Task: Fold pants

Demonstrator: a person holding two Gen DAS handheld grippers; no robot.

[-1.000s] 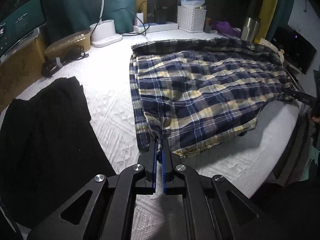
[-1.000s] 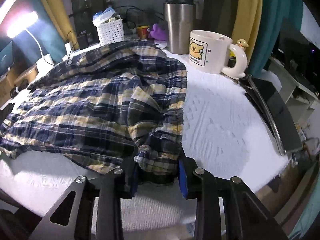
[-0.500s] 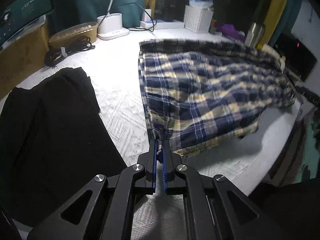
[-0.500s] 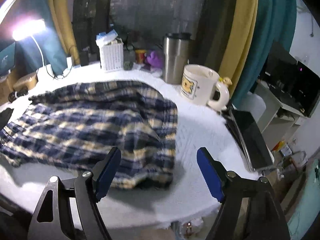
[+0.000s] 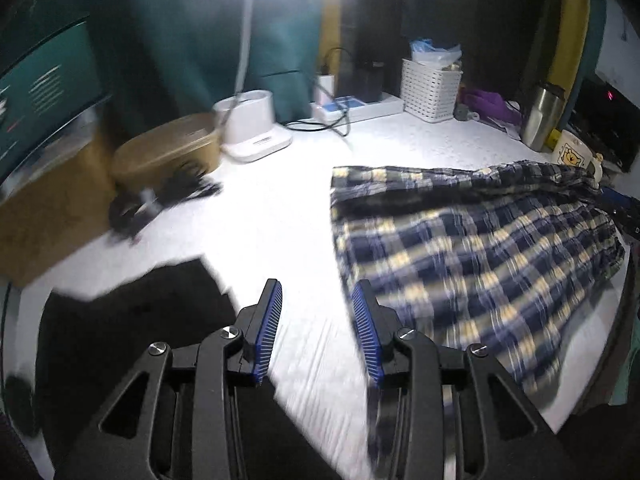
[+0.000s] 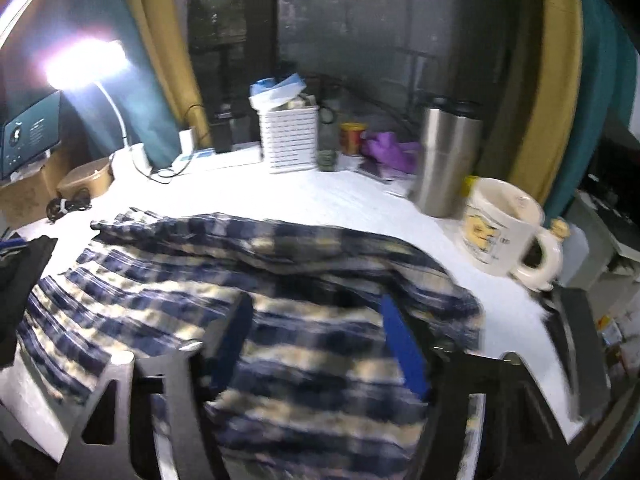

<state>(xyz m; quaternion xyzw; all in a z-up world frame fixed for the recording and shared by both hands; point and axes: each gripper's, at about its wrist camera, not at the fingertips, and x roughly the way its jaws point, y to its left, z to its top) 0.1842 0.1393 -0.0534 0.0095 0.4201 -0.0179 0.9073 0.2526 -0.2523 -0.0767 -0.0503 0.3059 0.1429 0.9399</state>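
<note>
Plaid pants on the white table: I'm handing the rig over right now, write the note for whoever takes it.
Left gripper: open, holding nothing, above bare table between the black garment and the plaid pants.
Right gripper: open, above the pants, nothing visibly clamped.
Pants: spread across the table, one layer lying over another, far edge rumpled near the mug and steel tumbler.
Done: apparently one fold laid.
Left: likely smooth it, then fold again into a compact stack.
</note>
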